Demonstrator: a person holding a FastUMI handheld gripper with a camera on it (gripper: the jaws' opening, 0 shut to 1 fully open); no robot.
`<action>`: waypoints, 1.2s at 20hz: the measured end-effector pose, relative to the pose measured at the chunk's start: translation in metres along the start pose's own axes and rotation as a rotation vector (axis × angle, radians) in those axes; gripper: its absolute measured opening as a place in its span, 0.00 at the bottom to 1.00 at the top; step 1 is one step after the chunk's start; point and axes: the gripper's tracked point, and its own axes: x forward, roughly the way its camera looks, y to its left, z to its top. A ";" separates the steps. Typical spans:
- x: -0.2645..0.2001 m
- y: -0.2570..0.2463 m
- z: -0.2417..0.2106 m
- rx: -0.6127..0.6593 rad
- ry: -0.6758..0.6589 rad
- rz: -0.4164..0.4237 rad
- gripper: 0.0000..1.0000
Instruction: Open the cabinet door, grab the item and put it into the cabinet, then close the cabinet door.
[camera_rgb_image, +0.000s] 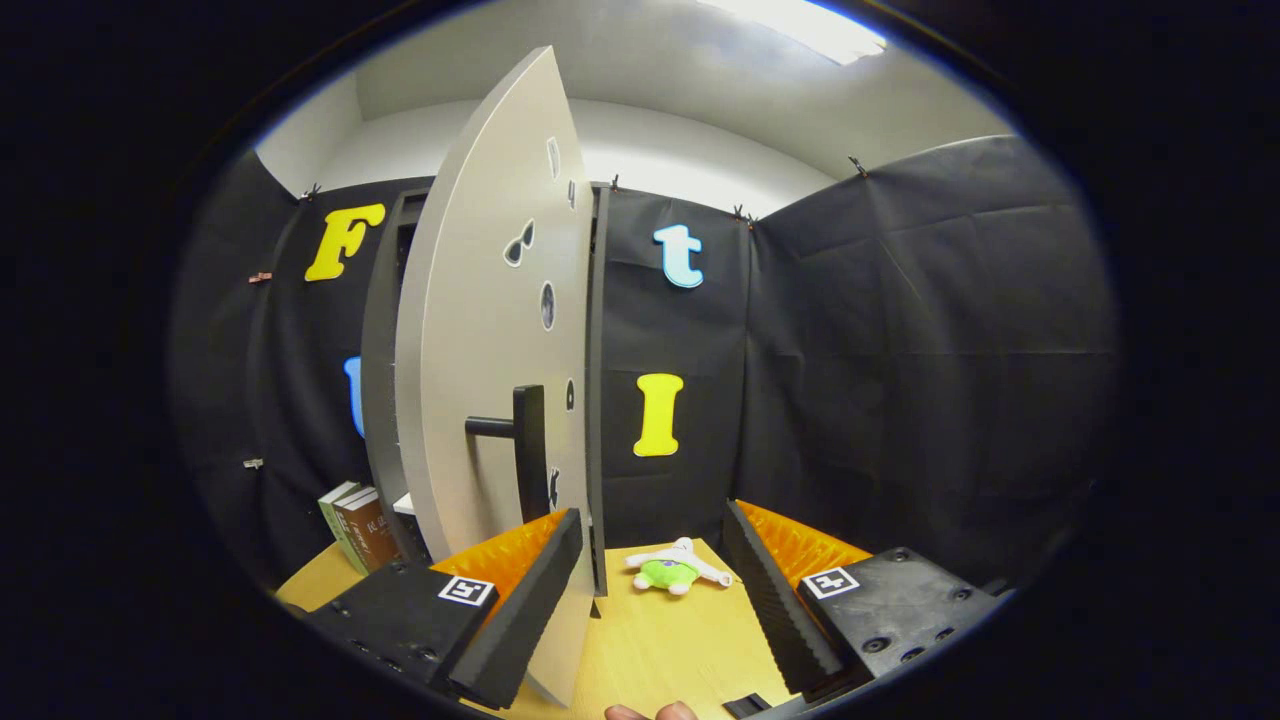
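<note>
Standing ajar at left centre, the pale grey cabinet door (480, 330) with its black bar handle (527, 440) leaves the cabinet accessible. The gripper (655, 590) gapes wide, holding nothing, likely readied for the small green-and-white plush toy (670, 570) on the wooden tabletop (660, 650) just ahead, lower centre.

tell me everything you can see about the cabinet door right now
The cabinet door is a pale grey flat panel, swung wide open and seen nearly edge-on. It bears a dark bar handle and a few small stickers. It stands upright over the wooden table, crossing the open gripper at its left finger; contact is unclear.
</note>
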 end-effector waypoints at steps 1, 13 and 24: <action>-0.001 0.007 -0.001 -0.001 0.000 0.012 0.96; 0.013 0.112 -0.006 0.042 0.024 0.208 0.96; 0.031 0.159 0.005 0.063 0.008 0.271 0.96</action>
